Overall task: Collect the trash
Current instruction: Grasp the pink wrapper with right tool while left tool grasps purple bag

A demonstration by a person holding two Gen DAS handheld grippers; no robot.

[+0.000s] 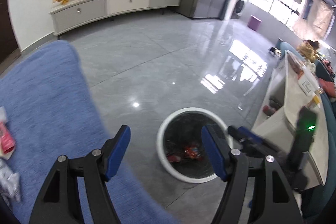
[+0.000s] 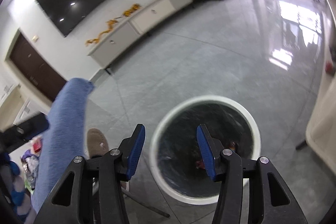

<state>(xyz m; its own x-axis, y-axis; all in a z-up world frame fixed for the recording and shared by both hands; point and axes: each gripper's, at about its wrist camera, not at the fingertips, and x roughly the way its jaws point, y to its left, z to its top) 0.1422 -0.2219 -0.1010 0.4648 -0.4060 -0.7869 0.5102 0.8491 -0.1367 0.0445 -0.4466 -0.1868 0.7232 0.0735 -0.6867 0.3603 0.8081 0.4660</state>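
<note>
Grippers both spread and empty over white-rimmed bin (image 1: 160,140): left gripper (image 1: 166,152), right gripper (image 2: 170,152).
Remaining wrappers (image 1: 7,140) lie on blue cloth (image 1: 48,98), far left. Likely light, crinkly, slippery film; pinch a bunched fold, not a flat face.

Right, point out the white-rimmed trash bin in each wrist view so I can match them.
Left wrist: trash bin at lower centre, partly behind the right finger of the left gripper.
Right wrist: trash bin at lower centre-right, between the fingers of the right gripper.
Shared landmark: blue cloth, left of the bin.
</note>
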